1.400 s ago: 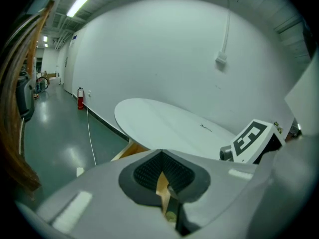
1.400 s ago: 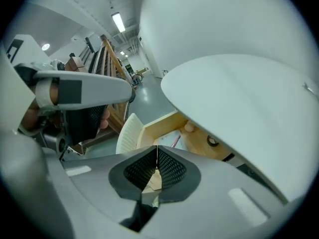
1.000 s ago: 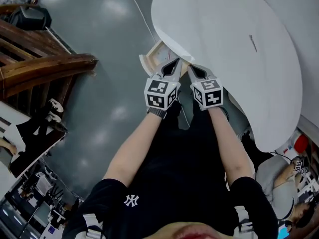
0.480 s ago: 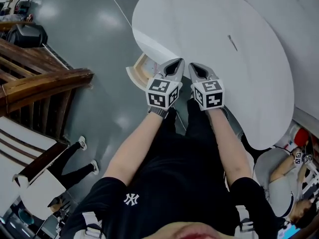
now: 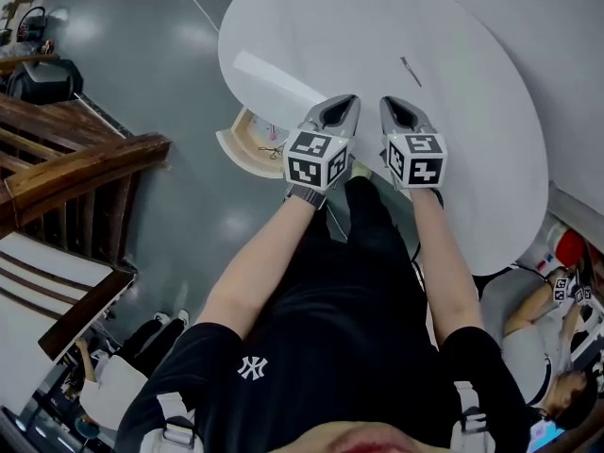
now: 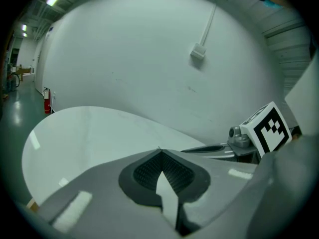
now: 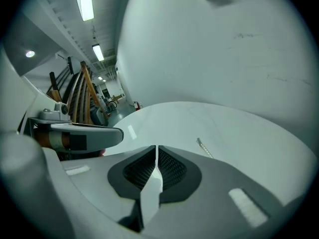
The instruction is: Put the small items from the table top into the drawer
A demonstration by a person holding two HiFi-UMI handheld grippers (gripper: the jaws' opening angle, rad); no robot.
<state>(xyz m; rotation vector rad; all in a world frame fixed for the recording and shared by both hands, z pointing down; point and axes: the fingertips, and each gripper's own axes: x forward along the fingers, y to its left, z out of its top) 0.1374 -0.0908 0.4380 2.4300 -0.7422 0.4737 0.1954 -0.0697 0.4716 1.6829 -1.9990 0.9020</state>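
On the round white table [image 5: 472, 159] lies a thin metal rod-like item [image 5: 409, 71], also seen ahead of my right gripper [image 7: 204, 148]. The wooden drawer [image 5: 247, 140] stands open under the table's near-left edge, with small things inside. Over the near edge of the table, my left gripper [image 5: 338, 109] is shut and empty, its tips [image 6: 159, 148] touching. My right gripper [image 5: 400, 111] is beside it. Its jaws have just been opening; a narrow slit [image 7: 155, 149] shows between them, with nothing in it. The item lies beyond both grippers.
A dark wooden staircase rail [image 5: 85, 163] stands left of the drawer on the grey floor. People sit at the lower right [image 5: 543, 314] and lower left. A curved white wall rises behind the table, with a red fire extinguisher [image 6: 48, 102] at its foot.
Both grippers have moved together away from the drawer and up over the table's near edge. More of the open drawer now shows to their left.
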